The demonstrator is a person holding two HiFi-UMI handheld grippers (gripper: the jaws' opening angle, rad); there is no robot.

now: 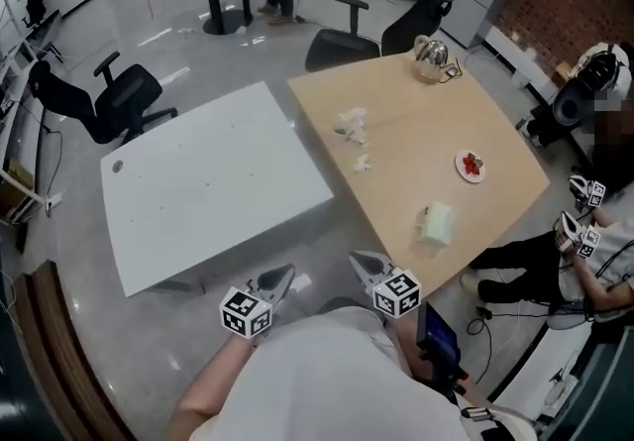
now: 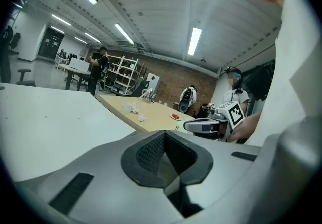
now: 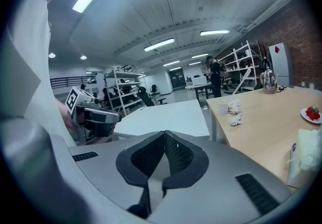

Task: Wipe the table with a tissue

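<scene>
Broad open lanes on both tabletops, with scattered clutter only on the wooden one.
The white tabletop [image 1: 218, 181] lies bare. On the wooden tabletop [image 1: 416, 132], crumpled tissues [image 1: 352, 125], a tissue pack [image 1: 437, 223], a plate [image 1: 460, 169] and a kettle [image 1: 432, 58] stand well apart with wide gaps between; a seated person [image 1: 594, 251] crowds its right side.

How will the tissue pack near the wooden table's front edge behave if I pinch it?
The tissue pack looks soft and rumpled, so it will probably squash between the jaws rather than resist. It seems light, so a push would likely slide it on the smooth wooden table. Sitting near the edge, it might fall off if nudged outward.
</scene>
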